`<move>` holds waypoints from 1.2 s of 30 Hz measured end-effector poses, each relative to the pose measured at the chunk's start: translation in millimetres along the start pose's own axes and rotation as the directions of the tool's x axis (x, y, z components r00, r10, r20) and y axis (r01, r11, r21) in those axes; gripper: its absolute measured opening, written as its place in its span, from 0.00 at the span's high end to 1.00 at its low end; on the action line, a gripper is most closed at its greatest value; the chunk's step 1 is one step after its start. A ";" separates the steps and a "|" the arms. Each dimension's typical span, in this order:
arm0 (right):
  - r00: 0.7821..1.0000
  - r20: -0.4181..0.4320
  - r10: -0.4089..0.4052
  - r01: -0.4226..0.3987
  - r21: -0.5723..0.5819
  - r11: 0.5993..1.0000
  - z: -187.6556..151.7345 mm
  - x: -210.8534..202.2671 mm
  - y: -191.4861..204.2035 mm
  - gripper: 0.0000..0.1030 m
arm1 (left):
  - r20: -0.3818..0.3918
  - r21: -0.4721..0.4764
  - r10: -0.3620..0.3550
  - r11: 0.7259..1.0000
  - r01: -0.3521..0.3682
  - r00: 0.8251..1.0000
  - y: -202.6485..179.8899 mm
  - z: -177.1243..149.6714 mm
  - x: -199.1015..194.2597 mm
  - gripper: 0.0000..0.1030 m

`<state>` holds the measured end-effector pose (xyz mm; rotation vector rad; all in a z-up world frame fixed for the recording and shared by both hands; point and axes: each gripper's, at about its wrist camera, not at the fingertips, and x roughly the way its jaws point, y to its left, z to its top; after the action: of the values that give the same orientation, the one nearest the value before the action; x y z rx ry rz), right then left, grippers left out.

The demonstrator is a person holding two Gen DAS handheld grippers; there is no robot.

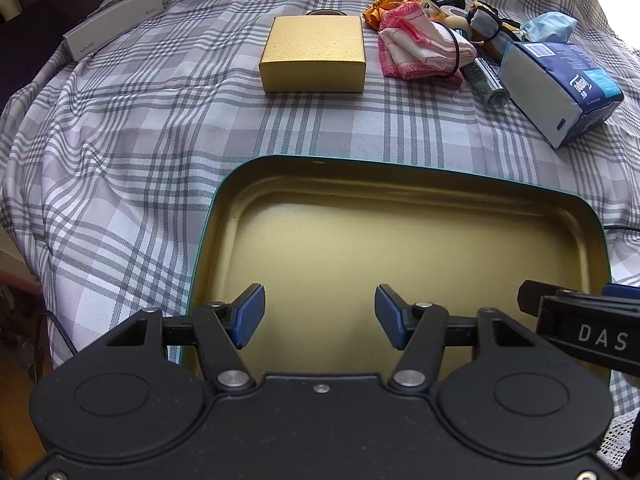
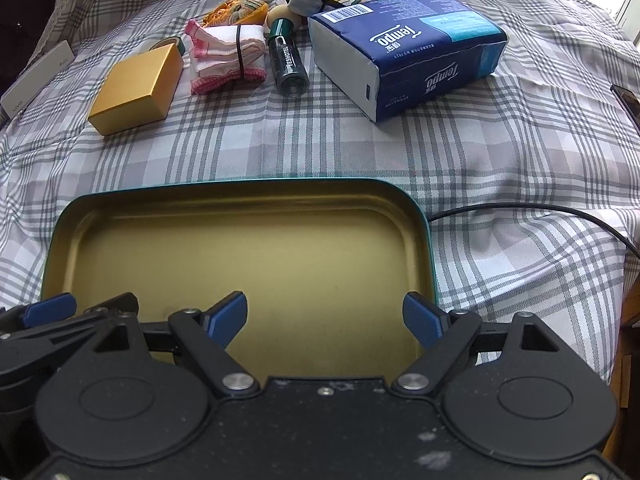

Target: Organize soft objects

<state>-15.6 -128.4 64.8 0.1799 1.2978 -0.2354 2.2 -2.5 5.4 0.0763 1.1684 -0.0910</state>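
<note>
A shallow gold tin tray [image 1: 400,184] with a teal rim lies on the plaid cloth close in front of both grippers; it also shows in the right wrist view [image 2: 240,204]. My left gripper [image 1: 319,316] is open and empty over the tray's near part. My right gripper [image 2: 325,319] is open and empty over the tray's near right part. Far beyond lie a pink-and-white cloth bundle [image 1: 420,54] [image 2: 224,58] tied with a black band, an orange cloth [image 1: 390,6] [image 2: 236,10] and a blue Tempo tissue pack [image 1: 560,88] [image 2: 408,52].
A gold box [image 1: 314,54] [image 2: 138,90] sits left of the cloths. A dark bottle [image 2: 286,64] lies between bundle and tissue pack. A white box [image 1: 116,24] lies far left. A black cable [image 2: 540,216] runs right of the tray. Small mixed items [image 1: 486,20] lie behind.
</note>
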 end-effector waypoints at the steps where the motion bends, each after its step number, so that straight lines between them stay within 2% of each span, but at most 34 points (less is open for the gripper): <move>1: 1.000 -0.001 0.001 -0.001 0.000 1.000 -0.2 0.2 -0.3 0.18 | 0.000 0.000 0.000 1.000 0.000 1.000 -0.1 0.0 -0.1 0.45; 26: 1.000 -0.006 0.000 0.000 -0.011 1.000 -0.1 1.9 0.0 0.18 | -0.006 0.001 -0.007 1.000 0.007 1.000 3.3 3.4 1.3 0.45; 31: 0.999 0.033 0.002 -0.001 -0.029 1.000 12.0 -6.4 -1.1 0.18 | 0.067 0.007 -0.008 1.000 0.008 0.998 6.8 19.0 -10.3 0.45; 36: 0.989 0.148 -0.028 0.036 -0.052 0.998 43.1 -20.9 -6.5 0.18 | 0.153 -0.042 -0.026 0.999 0.033 0.988 17.4 54.5 -19.5 0.45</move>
<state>17.4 -144.5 96.2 0.0932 1.1598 -0.2359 46.4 9.5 44.8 0.0124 1.0180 -0.0953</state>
